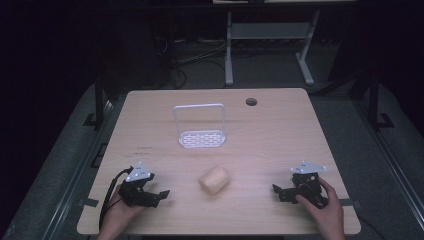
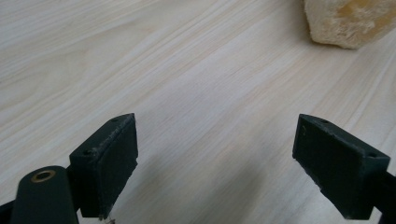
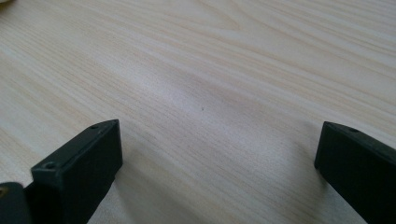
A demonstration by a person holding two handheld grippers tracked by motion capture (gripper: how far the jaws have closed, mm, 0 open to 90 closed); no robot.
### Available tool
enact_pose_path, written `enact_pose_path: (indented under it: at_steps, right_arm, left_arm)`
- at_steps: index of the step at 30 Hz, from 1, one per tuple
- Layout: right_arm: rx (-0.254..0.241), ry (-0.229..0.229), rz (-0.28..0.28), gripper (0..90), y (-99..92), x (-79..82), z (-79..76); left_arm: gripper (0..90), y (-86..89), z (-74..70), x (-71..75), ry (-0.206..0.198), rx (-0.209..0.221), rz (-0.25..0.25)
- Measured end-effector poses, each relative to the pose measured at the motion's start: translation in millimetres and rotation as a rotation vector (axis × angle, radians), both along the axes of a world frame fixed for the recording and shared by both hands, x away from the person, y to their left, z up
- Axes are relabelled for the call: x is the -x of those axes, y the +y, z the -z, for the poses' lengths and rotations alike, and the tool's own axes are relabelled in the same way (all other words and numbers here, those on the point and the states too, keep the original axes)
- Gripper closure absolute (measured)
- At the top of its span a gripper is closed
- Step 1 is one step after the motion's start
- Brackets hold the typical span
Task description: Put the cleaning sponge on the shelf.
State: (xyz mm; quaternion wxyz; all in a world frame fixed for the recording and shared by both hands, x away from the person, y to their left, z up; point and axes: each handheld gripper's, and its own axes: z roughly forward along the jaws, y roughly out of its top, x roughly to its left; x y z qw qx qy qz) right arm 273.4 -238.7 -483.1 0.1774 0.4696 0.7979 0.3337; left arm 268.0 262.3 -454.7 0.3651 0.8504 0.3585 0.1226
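The fingers of the left gripper stand wide apart and hold nothing; they are flat black blocks with a matt, slightly rough face, and between them lies only bare wood. The fingers of the right gripper are spread wide as well and are also empty. Both grippers rest low at the near edge of the table, each in one hand, well apart from each other and pointing toward the middle. Between them, a little nearer to the left gripper, lies the sponge, a pale yellow-beige lump with rounded corners and a porous, crumbly surface; in the left gripper view its edge appears at the top right, ahead of the fingers and not touching them. Farther back, near the middle of the table, stands a small white rack with a slotted base and an upright thin frame, seemingly of plastic or coated metal, with nothing in it. The table top is light wood with fine straight grain. As I judge, the work is at its beginning: the sponge is not yet grasped and everything is left to do.
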Motion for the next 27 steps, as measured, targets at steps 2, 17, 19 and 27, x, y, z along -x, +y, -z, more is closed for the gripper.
enact_pose_path:
  at_steps: [2,17,19,27]
  right_arm:
    - [0.0,0.0,0.0,0.7,0.0,0.0,0.0]
    - [0.0,0.0,0.0,0.7,0.0,0.0,0.0]
    - [0.0,0.0,0.0,0.7,0.0,0.0,0.0]
    - [0.0,-0.001,0.0,0.7,0.0,0.0,0.1]
  left_arm:
    - [13.7,-3.3,-2.5,-0.7,-0.004,0.003,0.004]
    - [14.0,-17.2,-16.0,-9.2,-0.016,0.022,0.031]
    - [14.0,-21.0,-18.1,-10.3,-0.02,0.027,0.04]
    - [14.0,-31.6,-21.9,-15.3,-0.026,0.024,0.061]
